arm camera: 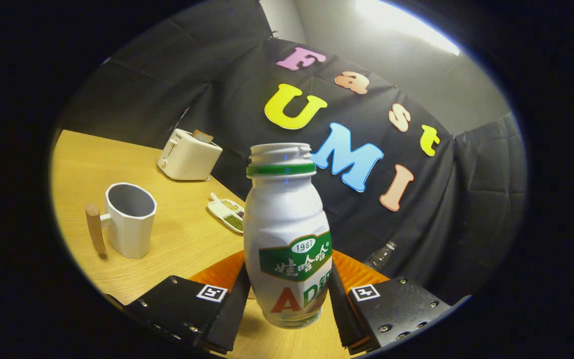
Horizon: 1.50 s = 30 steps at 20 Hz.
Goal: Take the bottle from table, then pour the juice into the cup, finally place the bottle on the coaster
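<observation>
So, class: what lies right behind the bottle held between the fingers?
An orange coaster shows on both sides behind the bottle, which both fingers press; its middle is covered.

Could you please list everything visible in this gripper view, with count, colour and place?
bottle: one, white with a green neck ring and green label, cap off, between the fingers.
cup: one, white with a wooden handle, on the table left of the bottle.
coaster: one, orange, under and behind the bottle.
toaster: one, cream, far side of the table beyond the cup.
divided dish: one, white, holding beans, between toaster and bottle.
clear bottle: one, transparent, beyond the coaster by the cloth wall.
table: one, light wood.
gripper: one, both fingers pressed on the bottle's sides.
</observation>
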### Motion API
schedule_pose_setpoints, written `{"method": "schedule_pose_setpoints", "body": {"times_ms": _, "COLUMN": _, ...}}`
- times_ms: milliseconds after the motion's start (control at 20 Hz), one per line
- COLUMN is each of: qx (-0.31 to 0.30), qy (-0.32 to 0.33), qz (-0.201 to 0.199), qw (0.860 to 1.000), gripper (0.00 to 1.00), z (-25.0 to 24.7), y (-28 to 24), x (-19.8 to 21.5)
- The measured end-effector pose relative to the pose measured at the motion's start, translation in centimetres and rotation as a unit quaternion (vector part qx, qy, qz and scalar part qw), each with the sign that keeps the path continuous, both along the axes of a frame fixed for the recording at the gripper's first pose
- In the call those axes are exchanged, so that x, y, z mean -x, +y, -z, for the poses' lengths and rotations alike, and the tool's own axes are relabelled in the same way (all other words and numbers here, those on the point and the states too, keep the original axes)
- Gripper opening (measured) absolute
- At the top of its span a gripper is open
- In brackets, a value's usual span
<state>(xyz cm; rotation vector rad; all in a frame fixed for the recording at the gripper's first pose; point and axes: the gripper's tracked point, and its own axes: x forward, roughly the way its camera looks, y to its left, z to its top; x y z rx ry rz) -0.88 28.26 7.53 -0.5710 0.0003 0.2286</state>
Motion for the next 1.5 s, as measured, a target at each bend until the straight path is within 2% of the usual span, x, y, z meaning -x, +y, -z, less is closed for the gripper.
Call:
{"method": "schedule_pose_setpoints", "body": {"times_ms": 400, "qx": 0.077, "qy": -0.040, "qz": -0.002, "qw": 0.996, "gripper": 0.75, "z": -1.7, "y": 1.7, "x": -0.4}}
{"method": "schedule_pose_setpoints", "body": {"times_ms": 650, "qx": 0.133, "qy": -0.068, "qz": -0.001, "qw": 0.989, "gripper": 0.75, "z": -2.2, "y": 2.7, "x": -0.5}}
{"method": "schedule_pose_setpoints", "body": {"times_ms": 1000, "qx": 0.180, "qy": -0.079, "qz": -0.006, "qw": 0.980, "gripper": 0.75, "z": -2.0, "y": 4.2, "x": -0.6}}
{"method": "schedule_pose_setpoints", "body": {"times_ms": 1500, "qx": 0.270, "qy": -0.102, "qz": -0.011, "qw": 0.957, "gripper": 0.76, "z": -1.7, "y": 5.9, "x": -0.5}}
